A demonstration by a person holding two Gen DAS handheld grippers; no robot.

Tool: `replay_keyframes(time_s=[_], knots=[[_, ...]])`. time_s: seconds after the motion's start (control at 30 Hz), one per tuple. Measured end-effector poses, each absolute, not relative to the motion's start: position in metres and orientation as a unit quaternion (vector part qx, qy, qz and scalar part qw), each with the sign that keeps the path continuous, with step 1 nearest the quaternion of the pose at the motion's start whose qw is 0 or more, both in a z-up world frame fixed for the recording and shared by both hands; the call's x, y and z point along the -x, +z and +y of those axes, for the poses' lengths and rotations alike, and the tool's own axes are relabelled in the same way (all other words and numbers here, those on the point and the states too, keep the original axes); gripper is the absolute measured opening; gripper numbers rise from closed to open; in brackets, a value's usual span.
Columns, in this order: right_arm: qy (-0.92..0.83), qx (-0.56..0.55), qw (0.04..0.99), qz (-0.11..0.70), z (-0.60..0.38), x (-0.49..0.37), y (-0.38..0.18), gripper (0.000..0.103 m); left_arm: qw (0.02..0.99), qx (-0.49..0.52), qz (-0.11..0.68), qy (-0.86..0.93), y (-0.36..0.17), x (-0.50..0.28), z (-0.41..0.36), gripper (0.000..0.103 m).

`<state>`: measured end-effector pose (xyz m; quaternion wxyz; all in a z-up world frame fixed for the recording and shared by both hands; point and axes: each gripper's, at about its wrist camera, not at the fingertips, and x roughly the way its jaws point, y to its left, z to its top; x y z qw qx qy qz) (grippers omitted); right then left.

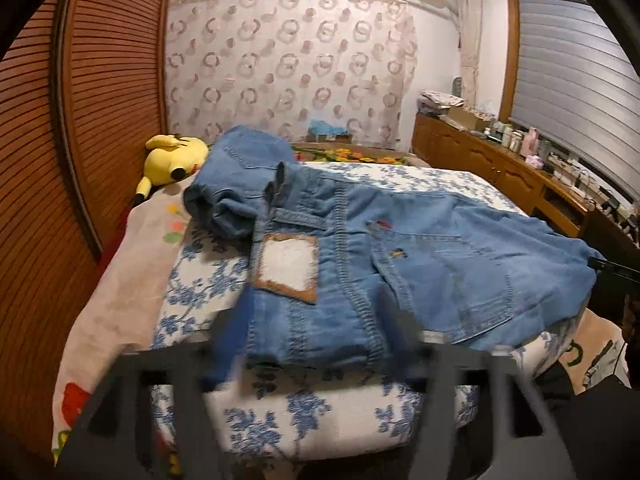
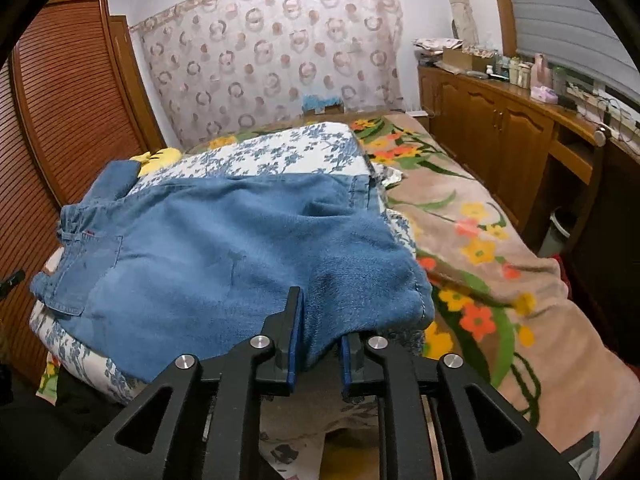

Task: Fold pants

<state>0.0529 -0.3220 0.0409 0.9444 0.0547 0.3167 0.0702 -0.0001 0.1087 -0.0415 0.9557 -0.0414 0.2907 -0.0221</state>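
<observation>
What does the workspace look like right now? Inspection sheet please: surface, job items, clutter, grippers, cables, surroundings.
Surface: blue floral pad lying on a flowered blanket on the bed.
Job's things: jeans spread on the pad, back pocket and waistband patch up, one end bunched at the far left.
Clutter: yellow plush toy beside the jeans.
Grippers: left gripper blurred, jaws wide either side of the waistband edge; right gripper jaws slightly apart with denim between them.
Cables: nothing seen.
Surroundings: louvred wooden doors, patterned curtain, cabinets crowded with bottles.
</observation>
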Motion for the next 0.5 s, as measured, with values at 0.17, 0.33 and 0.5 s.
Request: replay_keyframes(time_s=[0.17,0.33,0.5], knots=[[0.06,-0.057,0.942,0.325,-0.322,-0.043,0.033,0.024,0.956,0.04,0.287,-0.041,-0.038,-0.006,0.093,0.085],[0.037,-0.075,0.94,0.33,-0.335,-0.02,0.025,0.038,0.953,0.036,0.297,-0.055,-0.04,-0.015,0.076,0.085],[0.028,-0.113,0.938,0.325,-0.351,-0.023,0.024,0.038,0.949,0.027,0.305,-0.071,-0.045,-0.02,0.059,0.085]])
